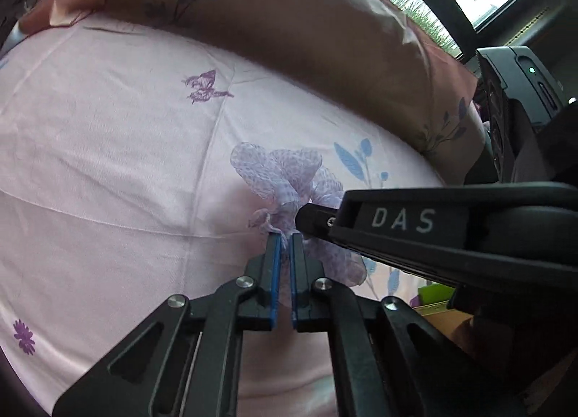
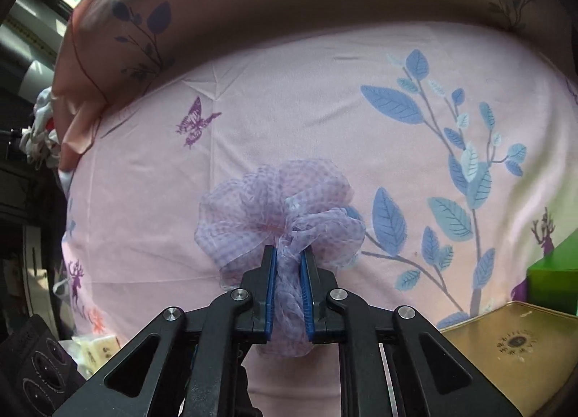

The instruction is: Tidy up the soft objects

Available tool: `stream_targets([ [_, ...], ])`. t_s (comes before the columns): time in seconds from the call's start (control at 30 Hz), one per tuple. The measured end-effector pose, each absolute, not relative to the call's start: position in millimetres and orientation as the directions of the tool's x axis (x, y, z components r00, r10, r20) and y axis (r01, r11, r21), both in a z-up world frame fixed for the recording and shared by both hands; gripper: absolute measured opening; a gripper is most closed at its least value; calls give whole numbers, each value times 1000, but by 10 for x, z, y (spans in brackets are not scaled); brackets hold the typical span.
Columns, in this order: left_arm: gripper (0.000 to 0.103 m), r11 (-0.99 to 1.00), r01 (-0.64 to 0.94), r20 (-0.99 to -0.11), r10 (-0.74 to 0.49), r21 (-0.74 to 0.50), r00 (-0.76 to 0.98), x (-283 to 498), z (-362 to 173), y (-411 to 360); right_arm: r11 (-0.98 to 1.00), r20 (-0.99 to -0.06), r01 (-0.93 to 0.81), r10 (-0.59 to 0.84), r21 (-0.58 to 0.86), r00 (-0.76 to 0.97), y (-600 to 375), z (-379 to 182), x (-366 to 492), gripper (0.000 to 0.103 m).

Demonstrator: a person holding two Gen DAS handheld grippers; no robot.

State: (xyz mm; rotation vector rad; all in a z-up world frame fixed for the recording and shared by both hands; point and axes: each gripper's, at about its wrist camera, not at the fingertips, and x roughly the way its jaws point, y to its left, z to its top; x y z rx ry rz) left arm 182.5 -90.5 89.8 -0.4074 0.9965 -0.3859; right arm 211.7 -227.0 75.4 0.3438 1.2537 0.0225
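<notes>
Right gripper (image 2: 289,250) clamped the gathered part of a lilac mesh scrunchie (image 2: 278,200) over the pink printed sheet (image 2: 289,99). Left gripper (image 1: 285,236) nearly closed, tips at the scrunchie's edge; grip on it unclear. Right gripper reached in across the left view.

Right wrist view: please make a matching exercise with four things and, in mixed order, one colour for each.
Things:
1. mesh scrunchie
2. tin lid
3. box
4. butterfly print

Colours:
A. green
B. pale lilac
C. gold
D. dark purple

Pairs: 1-B, 2-C, 3-A, 4-D. The right tool is shut on the mesh scrunchie.
</notes>
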Motion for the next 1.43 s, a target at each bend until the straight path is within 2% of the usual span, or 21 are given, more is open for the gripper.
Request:
stream_targets([
  [0.2, 1, 856, 257, -649, -510, -448, 565, 1297, 1687, -1073, 935, -842, 129, 232, 332, 487, -2626, 1559, 1555, 14],
  [0.4, 1, 820, 402, -595, -572, -407, 564, 750, 2181, -1752, 926, -747, 147, 178, 347, 641, -3096, 2143, 856, 14],
  [0.6, 1, 744, 547, -582, -655, -384, 482, 334, 2192, -2476, 878, -714, 269, 111, 396, 691, -3827, 2124, 202, 14],
  [0.77, 2, 716, 606, -642, -652, -347, 403, 96, 1925, -3031, 844, -730, 363, 49, 395, 681, -4282, 1881, -143, 14],
  [0.93, 7, 703, 633, -693, -632, -324, 347, 11, 1711, -3376, 797, -740, 431, 29, 423, 672, -4656, 1592, -348, 15],
  [0.97, 9, 703, 638, -698, -626, -314, 348, -3, 1685, -3420, 792, -743, 440, 26, 424, 669, -4709, 1546, -377, 15],
  [1.0, 17, 704, 642, -702, -621, -303, 350, -18, 1667, -3451, 787, -747, 450, 19, 421, 665, -4749, 1510, -391, 15],
  [1.03, 35, 703, 646, -703, -619, -296, 351, -35, 1654, -3475, 783, -746, 458, 12, 421, 666, -4794, 1480, -429, 16],
  [1.07, 45, 703, 647, -705, -616, -293, 351, -45, 1644, -3487, 779, -742, 463, 4, 423, 670, -4823, 1468, -446, 25],
  [1.1, 61, 712, 643, -716, -602, -281, 354, -48, 1631, -3503, 773, -735, 471, -9, 425, 678, -4852, 1467, -487, 45],
  [1.13, 73, 713, 640, -717, -602, -285, 351, -47, 1627, -3503, 770, -728, 478, -26, 423, 685, -4865, 1473, -519, 68],
  [1.17, 75, 711, 636, -713, -610, -300, 346, -52, 1629, -3497, 767, -714, 481, -43, 424, 698, -4874, 1494, -558, 74],
  [1.2, 77, 709, 632, -707, -618, -313, 344, -53, 1637, -3480, 767, -695, 478, -59, 427, 716, -4877, 1525, -601, 77],
  [1.43, 79, 701, 654, -678, -630, -285, 379, -224, 1805, -3423, 796, -663, 474, -127, 375, 738, -4805, 1741, -782, 77],
])
